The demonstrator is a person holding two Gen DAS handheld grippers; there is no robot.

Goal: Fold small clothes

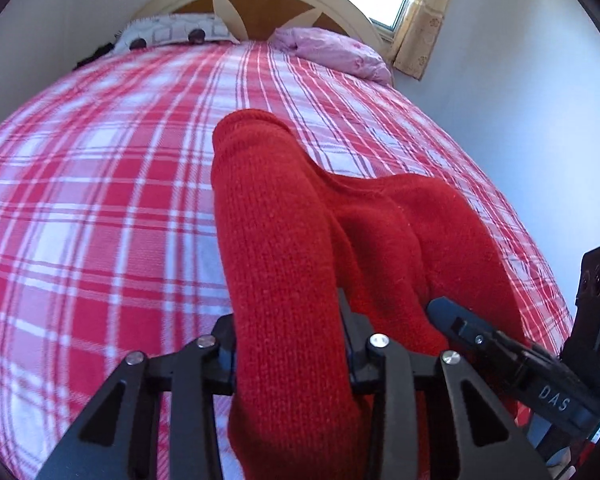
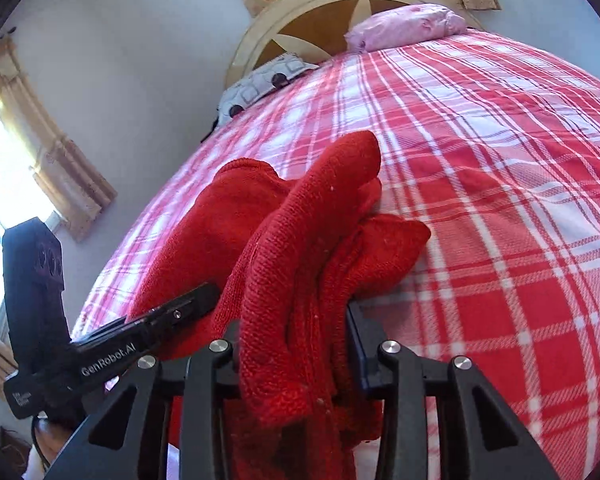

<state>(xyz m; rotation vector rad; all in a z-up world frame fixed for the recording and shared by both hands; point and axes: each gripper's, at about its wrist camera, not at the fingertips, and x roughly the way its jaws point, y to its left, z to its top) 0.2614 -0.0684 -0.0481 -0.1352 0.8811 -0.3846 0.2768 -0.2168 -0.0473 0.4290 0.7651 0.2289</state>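
**Red knit held by both grippers over the bed**

Red knit garment filled the centre of the left wrist view, rising from 6 o'clock toward 12. The left gripper had its fingers clamped on a thick fold of it. At 4 o'clock the right gripper reached into the same cloth. Beneath lay the plaid bedspread, with pillows near 12.

Seen from the right wrist, the right gripper pinched bunched layers of the garment, which lifted toward 12. The left gripper entered from 8 o'clock, touching the cloth. The bedspread spread toward 3 o'clock.
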